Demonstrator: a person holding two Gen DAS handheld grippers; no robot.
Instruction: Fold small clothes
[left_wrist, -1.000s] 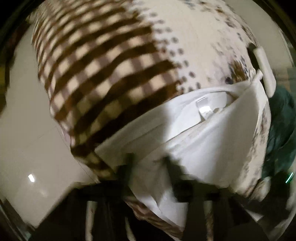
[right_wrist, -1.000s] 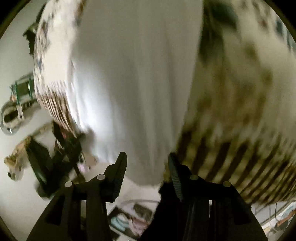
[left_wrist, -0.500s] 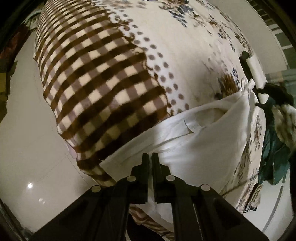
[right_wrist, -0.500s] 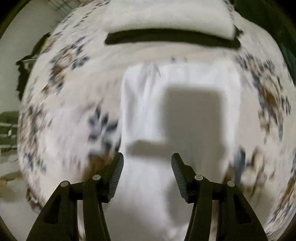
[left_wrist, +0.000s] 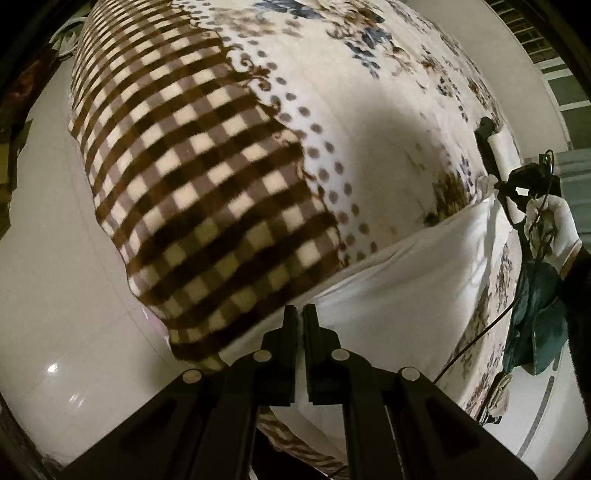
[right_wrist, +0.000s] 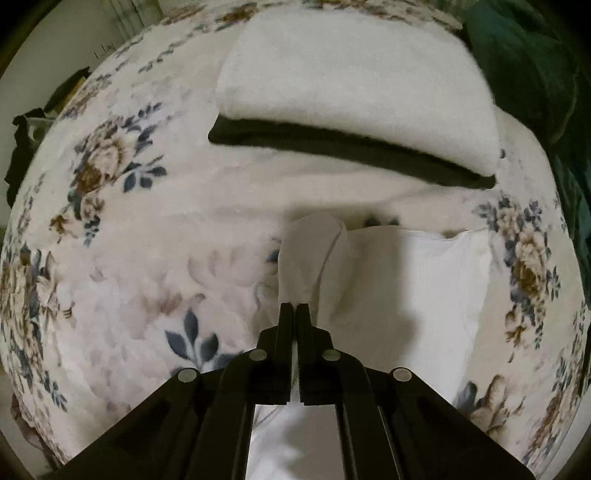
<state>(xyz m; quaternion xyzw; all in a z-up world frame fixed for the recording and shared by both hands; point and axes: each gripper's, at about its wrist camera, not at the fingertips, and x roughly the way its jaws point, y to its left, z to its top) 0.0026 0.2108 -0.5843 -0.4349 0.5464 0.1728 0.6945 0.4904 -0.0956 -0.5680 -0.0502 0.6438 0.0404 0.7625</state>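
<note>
On the floral blanket, both grippers pinch the white garment

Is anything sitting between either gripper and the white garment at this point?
Nothing visible. The left gripper is shut on an edge of the white garment, and the right gripper is shut on another bunched part. The garment lies on the floral blanket; the folded stack lies beyond it, apart.

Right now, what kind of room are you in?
Probably a bedroom at home: a fleecy floral and brown-checked blanket covers what looks like a bed, folded white and black clothes are stacked on it, above a glossy tiled floor.
</note>
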